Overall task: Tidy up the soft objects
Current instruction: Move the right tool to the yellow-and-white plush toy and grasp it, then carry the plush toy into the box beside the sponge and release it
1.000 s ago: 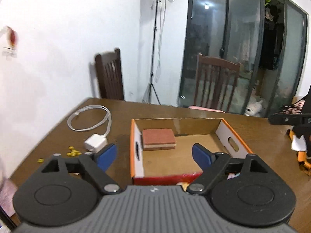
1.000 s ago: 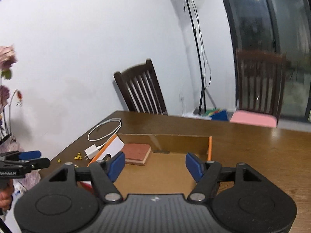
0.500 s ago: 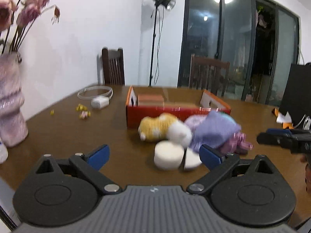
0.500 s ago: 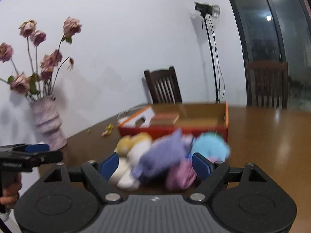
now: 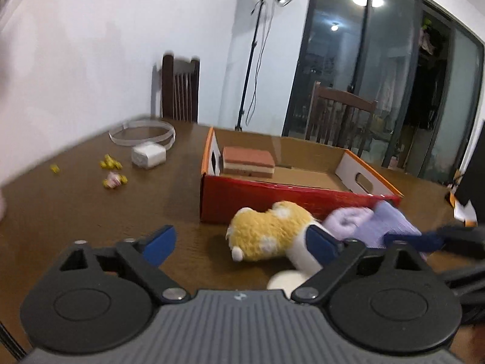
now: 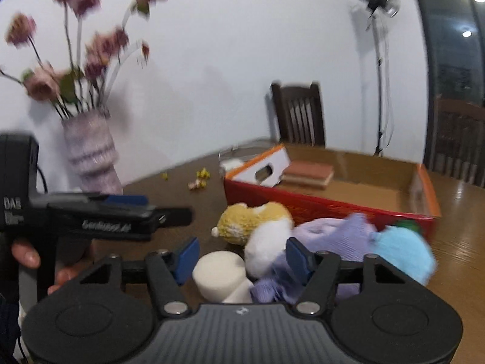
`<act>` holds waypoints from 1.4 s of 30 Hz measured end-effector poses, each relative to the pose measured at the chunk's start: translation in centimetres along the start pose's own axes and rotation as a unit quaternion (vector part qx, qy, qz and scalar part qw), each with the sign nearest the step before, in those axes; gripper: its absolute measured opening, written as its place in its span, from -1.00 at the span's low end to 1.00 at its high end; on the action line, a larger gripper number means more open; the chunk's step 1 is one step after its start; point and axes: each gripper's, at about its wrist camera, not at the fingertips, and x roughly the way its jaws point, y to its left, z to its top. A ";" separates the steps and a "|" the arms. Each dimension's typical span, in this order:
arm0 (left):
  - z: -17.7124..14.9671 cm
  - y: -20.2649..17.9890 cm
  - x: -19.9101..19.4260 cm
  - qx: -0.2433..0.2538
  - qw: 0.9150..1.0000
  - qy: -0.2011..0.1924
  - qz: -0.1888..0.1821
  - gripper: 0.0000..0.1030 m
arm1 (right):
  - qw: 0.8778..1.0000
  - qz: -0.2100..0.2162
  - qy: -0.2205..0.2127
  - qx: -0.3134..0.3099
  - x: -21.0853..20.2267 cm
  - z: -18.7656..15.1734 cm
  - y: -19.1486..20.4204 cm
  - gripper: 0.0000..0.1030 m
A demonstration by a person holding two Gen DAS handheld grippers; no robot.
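A pile of soft things lies on the table against the front of the red cardboard box (image 5: pixel 272 195): a yellow-and-white plush (image 5: pixel 266 232), a white round sponge (image 6: pixel 218 270), a purple cloth (image 6: pixel 330 233) and a blue fluffy ball (image 6: pixel 403 250). A brown layered sponge (image 5: pixel 248 162) sits inside the box at its left end. My left gripper (image 5: pixel 241 244) is closing, with the yellow plush just ahead between its blue pads, untouched. My right gripper (image 6: pixel 242 257) is also closing, and the white sponge and the plush's white end lie between its pads, which do not press them.
A vase of pink flowers (image 6: pixel 91 154) stands at the table's left edge. A white charger with coiled cable (image 5: pixel 148 154) and small yellow bits (image 5: pixel 113 171) lie left of the box. Chairs (image 5: pixel 180 88) and a light stand (image 5: pixel 251 60) are behind the table.
Both grippers have come down from above the box to table height in front of the pile. The right jaws have narrowed.
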 end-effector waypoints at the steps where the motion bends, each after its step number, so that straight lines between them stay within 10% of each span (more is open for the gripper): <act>1: 0.3 0.6 1.4 -0.013 1.000 0.007 -0.013 0.75 | 1.000 -0.007 0.016 -0.003 2.0 0.4 0.0 0.09; 15: -0.2 3.4 7.0 -0.075 0.990 0.056 -0.109 -0.02 | 0.995 -0.051 0.084 -0.016 9.9 0.8 -1.3 -0.08; 24: 3.1 -0.6 -3.7 -0.037 0.988 -0.059 -0.135 -0.01 | 0.997 -0.039 -0.064 -0.037 1.6 3.5 0.8 -0.10; 36: -8.7 -8.8 -4.9 -0.037 0.974 0.107 -0.196 0.00 | 0.996 -0.073 0.040 0.032 -9.6 -8.6 0.3 -0.10; 42: -9.8 -8.9 -4.4 -0.027 0.977 0.106 -0.182 0.35 | 0.995 -0.078 0.050 0.032 -11.2 -12.0 1.0 0.07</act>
